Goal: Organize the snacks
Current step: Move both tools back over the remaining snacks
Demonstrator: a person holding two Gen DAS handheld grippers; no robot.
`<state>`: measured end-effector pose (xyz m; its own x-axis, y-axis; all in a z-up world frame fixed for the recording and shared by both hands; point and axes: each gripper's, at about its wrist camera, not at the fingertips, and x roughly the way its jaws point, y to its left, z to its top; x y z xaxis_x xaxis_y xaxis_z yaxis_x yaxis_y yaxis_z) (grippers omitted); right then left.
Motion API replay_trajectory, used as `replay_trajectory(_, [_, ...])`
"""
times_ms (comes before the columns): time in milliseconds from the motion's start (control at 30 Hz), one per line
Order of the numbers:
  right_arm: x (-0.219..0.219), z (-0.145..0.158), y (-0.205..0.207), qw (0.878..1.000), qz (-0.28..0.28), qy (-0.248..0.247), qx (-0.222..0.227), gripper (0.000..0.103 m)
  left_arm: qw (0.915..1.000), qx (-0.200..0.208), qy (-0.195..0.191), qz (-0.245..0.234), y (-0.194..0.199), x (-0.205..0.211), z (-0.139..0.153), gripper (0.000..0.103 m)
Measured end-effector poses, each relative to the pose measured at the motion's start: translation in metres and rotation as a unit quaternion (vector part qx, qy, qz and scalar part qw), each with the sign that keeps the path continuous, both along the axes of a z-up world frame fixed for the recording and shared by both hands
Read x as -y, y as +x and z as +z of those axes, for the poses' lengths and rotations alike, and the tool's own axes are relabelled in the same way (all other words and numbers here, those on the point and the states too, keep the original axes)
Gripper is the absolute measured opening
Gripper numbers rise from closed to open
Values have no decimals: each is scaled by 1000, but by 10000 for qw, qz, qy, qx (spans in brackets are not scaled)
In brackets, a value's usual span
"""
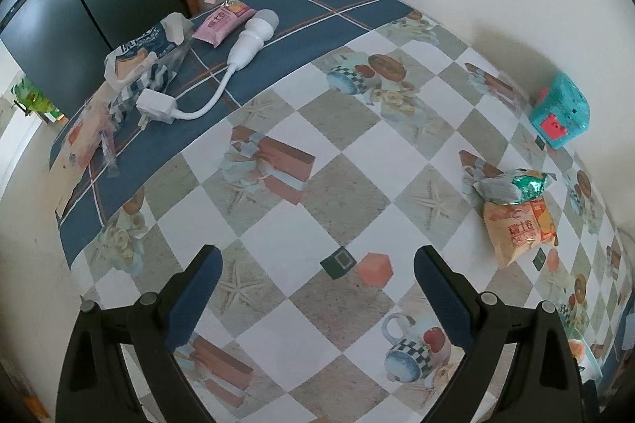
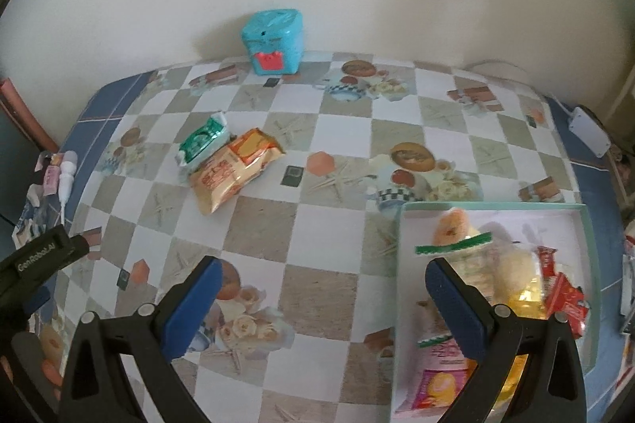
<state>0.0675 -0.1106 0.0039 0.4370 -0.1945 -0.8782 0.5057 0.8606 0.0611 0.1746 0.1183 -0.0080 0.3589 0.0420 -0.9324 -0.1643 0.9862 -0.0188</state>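
Checkered cloth covers the table point(image 2: 317, 232). At its near right a pale box point(image 2: 587, 288) holds several snacks. Left of centre an orange packet point(image 2: 230, 177) lies touching a green packet point(image 2: 202, 141). Both the left gripper point(image 1: 317, 264) and right gripper point(image 2: 321, 276) hover, jaws spread, empty.

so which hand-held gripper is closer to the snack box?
Right. The right hand-held gripper hovers open at the snack box, one finger overlapping its near-left edge. The left hand-held gripper is open over bare tablecloth; the box isn't in its view.
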Motion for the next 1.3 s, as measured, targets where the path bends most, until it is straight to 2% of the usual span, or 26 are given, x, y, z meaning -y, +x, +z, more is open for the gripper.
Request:
replay_trajectory(367, [-2,-29,18,9997,98,87,-222,103,9995,-207,-136,-174,13,9,-19,97])
replay_trajectory(700, [8,-47,38,9988,-52,478,95,103,9992,-139,-256,-290,31,13,-35,97])
replay_trajectory(800, [9,-47,43,9987,-30,470,214,103,9982,70,-256,-539,31,16,-35,97])
replay_trajectory(900, [14,-44,47,9981,-110,474,385,103,9964,107,-183,-826,37,22,-37,97])
replay_trajectory(1000, [18,-44,56,9969,-168,585,507,103,9922,57,1,-1247,47,31,-37,97])
replay_trajectory(1133, [20,-50,74,9963,-115,725,448,103,9853,184,221,-1684,60,37,-29,97])
replay_trajectory(1300, [17,-61,96,9959,17,833,356,103,9783,138,-20,-2066,76,41,-27,97])
